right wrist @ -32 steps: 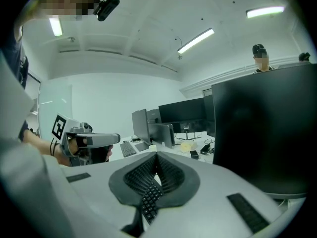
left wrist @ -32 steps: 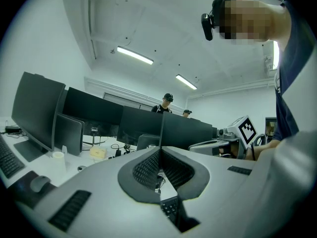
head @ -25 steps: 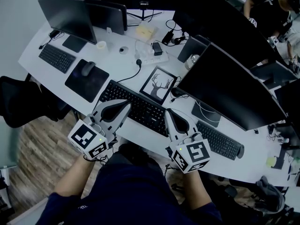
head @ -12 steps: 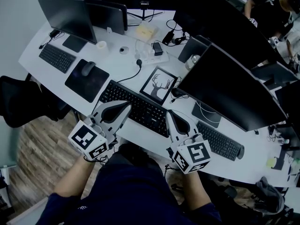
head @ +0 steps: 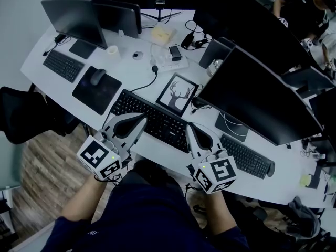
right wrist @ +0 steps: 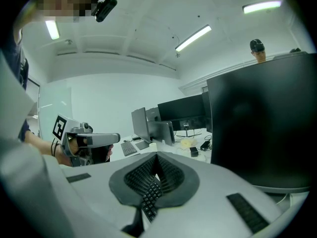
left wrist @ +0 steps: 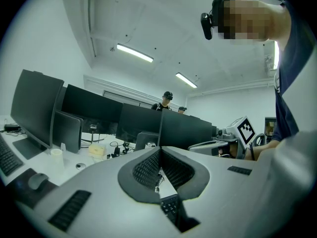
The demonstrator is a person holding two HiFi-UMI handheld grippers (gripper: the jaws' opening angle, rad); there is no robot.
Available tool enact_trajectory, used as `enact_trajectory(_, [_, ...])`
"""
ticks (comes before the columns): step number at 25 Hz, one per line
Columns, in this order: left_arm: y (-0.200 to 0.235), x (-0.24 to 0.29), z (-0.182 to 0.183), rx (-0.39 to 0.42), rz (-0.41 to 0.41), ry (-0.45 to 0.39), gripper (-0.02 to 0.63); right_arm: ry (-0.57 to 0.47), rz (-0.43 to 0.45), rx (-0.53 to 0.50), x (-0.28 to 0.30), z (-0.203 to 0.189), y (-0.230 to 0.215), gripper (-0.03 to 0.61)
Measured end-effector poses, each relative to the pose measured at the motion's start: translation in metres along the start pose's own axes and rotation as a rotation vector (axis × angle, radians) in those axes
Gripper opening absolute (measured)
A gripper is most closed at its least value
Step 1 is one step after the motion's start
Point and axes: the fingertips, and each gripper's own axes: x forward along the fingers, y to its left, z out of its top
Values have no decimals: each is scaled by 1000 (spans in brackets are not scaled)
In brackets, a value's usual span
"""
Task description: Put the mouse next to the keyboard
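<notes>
At the far left of the white desk (head: 152,150) lies a small keyboard (head: 63,65), its key legends too small to read. Just right of it the mouse (head: 97,76) sits at the far end of a black mouse pad (head: 90,97). It is well apart from the long keyboard (head: 157,122) that lies in front of the person. Behind the pad stands a white cup (head: 113,50); what it holds cannot be made out. Further right a white power strip (head: 167,63) carries a black plug block. The left gripper (head: 140,121) hovers over the long keyboard's left end with its jaws pressed together and nothing between them. Its cube (head: 100,158) shows bold black-and-white square markers. Past the keyboard's far edge a picture frame (head: 177,95) leans, showing a black stag silhouette on white. The right gripper (head: 190,127) hangs over the keyboard's right end, likewise clenched on nothing. Its cube (head: 216,175) has the same kind of markers. A large dark monitor (head: 257,98) rises to the right, with a third keyboard (head: 247,157) on the desk below its near edge.
</notes>
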Motion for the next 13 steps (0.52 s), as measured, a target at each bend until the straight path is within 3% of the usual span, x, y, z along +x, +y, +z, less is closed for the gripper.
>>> enact_trajectory(13, [-5, 7, -3, 0, -1, 5, 35, -6, -2, 9, -5, -2, -6, 2])
